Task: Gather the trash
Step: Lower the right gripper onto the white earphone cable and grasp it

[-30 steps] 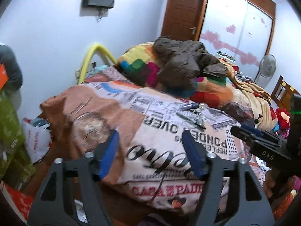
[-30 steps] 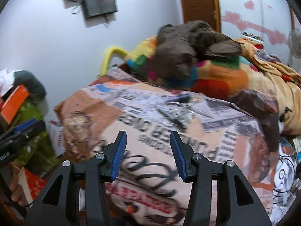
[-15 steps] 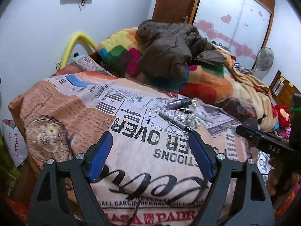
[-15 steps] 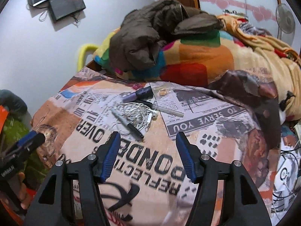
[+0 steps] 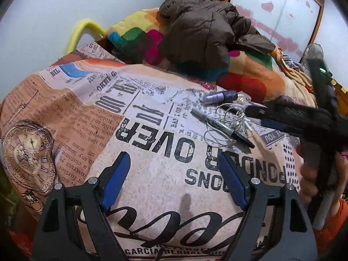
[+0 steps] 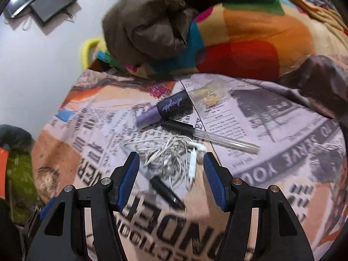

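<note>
- You are holding the right gripper (image 6: 170, 165) over the small pile of clutter on the bed (image 5: 152, 174); its jaws are standing released, with nothing pinched between them.
- The tangled white earphones (image 6: 178, 154) are lying just ahead of that gap, and the black marker (image 6: 166, 190) is lying partly under them, its tip pointing back toward you.
- A purple tube (image 6: 167, 108) and a clear pen (image 6: 208, 137) are resting just beyond the earphones, with a small clear bag (image 6: 206, 95) beside the tube.
- You are keeping the left gripper (image 5: 174, 178) further back over bare blanket, its jaws spread wide and empty; the pile is sitting ahead and to its right, where the right gripper (image 5: 293, 117) is reaching in over it.
- By my reading, the collecting is only beginning: nothing is picked up yet, every piece is still lying on the bed, and no bin or bag for the trash is showing in either view.
- Which of these pieces counts as trash is not something the pictures are telling me.
- Compared with a second ago, both grippers are sitting lower and closer in: the pile was a small patch far up the bed then, and now it is filling the middle of the right view.
- Both pairs of jaws are standing wider than they were a second ago.
- The brown jacket (image 5: 204, 28) and the coloured quilt (image 6: 250, 39) are lying where they were.
</note>
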Available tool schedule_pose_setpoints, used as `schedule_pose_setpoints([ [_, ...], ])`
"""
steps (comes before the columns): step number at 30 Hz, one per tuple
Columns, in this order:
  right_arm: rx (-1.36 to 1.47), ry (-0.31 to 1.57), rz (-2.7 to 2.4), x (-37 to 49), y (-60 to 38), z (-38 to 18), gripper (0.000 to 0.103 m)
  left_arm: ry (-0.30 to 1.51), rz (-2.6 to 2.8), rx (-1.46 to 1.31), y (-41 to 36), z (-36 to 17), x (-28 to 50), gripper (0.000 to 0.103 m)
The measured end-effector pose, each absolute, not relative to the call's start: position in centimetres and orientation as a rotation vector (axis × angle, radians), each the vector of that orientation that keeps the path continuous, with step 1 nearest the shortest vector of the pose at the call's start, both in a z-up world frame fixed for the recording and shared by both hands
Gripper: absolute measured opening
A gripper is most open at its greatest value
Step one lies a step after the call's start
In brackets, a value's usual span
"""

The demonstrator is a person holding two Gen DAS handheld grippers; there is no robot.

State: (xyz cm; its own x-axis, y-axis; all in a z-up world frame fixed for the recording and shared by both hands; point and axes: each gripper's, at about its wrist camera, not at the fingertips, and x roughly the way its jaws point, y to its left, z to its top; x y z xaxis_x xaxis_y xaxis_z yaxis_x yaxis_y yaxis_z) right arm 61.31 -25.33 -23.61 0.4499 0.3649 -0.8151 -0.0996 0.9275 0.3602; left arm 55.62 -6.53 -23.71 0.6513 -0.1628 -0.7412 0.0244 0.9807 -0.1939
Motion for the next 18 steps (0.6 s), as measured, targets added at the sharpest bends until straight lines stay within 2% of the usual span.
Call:
schedule_pose_setpoints([
  [4, 0.23, 1.098, 0.251, 62.0, -24.7, -24.9, 0.054, 0.857, -0.111, -0.174, -6.3, -24.2, 55.6, 0.082],
  [6, 0.179, 1.087, 0.257, 61.8, -24.3, -24.8, 0.034, 0.855, -0.11, -0.165, -6.3, -24.4, 55.6, 0.082],
  [7, 0.146, 1.092, 0.269, 61.7, -24.0, -24.8, 0.033, 0.856, -0.11, -0.163, -6.3, -24.4, 55.7, 0.082],
  [9, 0.105, 1.075, 0.298, 61.0, -23.8, -24.5, 0.023, 0.865, -0.112, -0.162, -6.4, -24.5, 55.9, 0.082],
  [18, 0.074, 1.076, 0.371, 55.8, -26.1, -24.0, 0.017, 0.891, -0.116, -0.186, -7.1, -23.8, 56.7, 0.082],
])
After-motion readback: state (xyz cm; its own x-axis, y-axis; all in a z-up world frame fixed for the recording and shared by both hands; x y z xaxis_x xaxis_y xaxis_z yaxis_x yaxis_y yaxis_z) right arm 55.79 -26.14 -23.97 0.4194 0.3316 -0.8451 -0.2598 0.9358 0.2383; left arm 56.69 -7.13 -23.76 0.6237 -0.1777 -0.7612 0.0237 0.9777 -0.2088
